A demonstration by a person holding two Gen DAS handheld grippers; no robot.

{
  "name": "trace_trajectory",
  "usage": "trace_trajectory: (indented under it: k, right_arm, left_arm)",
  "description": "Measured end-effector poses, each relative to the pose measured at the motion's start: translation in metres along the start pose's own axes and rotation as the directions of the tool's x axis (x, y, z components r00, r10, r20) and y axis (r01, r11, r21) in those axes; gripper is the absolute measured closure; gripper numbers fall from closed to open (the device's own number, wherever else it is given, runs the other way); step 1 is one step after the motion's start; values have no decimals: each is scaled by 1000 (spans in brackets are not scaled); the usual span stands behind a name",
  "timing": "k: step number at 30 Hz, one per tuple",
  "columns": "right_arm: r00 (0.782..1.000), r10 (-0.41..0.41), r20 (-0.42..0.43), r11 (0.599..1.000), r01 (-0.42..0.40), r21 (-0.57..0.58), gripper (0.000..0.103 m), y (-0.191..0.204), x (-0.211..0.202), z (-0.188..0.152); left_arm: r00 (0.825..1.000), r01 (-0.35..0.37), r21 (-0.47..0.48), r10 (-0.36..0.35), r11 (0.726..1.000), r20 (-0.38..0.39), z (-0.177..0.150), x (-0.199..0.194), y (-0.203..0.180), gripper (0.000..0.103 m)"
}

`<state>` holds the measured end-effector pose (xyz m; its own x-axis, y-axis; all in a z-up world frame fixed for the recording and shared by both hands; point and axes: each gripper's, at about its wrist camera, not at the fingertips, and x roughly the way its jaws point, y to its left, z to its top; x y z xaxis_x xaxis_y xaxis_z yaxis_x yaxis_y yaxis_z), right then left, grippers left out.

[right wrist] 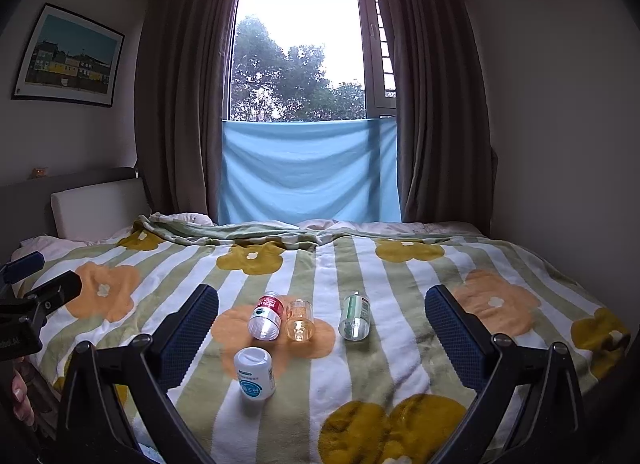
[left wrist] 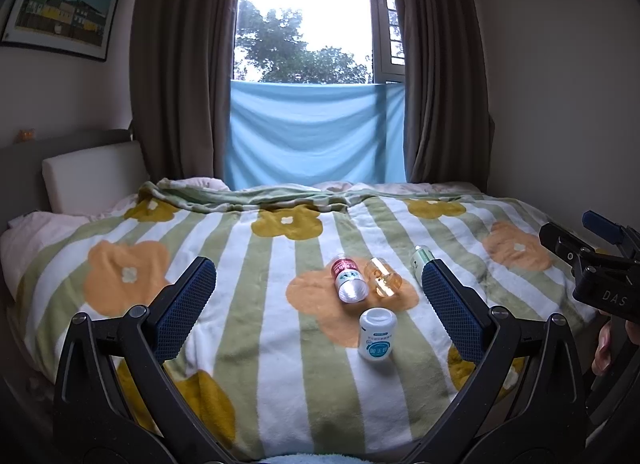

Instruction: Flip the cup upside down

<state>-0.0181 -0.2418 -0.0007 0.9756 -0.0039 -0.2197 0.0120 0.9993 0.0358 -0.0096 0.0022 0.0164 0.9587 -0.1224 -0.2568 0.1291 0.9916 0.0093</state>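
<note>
A small clear amber cup (left wrist: 383, 277) (right wrist: 299, 320) lies on its side on the flowered blanket (left wrist: 248, 344) (right wrist: 400, 344), its open end toward me. A clear bottle with a red label (left wrist: 349, 278) (right wrist: 267, 317) lies just left of it. A white bottle with a blue label (left wrist: 376, 335) (right wrist: 254, 373) stands nearer to me. A green-labelled bottle (left wrist: 420, 258) (right wrist: 355, 317) lies to the right, partly hidden by a finger in the left wrist view. My left gripper (left wrist: 318, 304) and right gripper (right wrist: 320, 334) are both open and empty, above the near part of the bed.
The right gripper's body (left wrist: 600, 276) shows at the right edge of the left wrist view; the left gripper's body (right wrist: 28, 312) shows at the left edge of the right wrist view. A headboard cushion (right wrist: 100, 208), curtains (right wrist: 180, 104) and a window stand behind the bed.
</note>
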Motion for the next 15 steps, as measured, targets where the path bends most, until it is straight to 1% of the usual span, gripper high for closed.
trace_trajectory:
  k: [15]
  right_arm:
    - [1000, -1, -8, 1000, 1, 3, 0, 2, 1, 0]
  left_arm:
    - [1000, 4, -6, -4, 1000, -8, 0, 2, -2, 0]
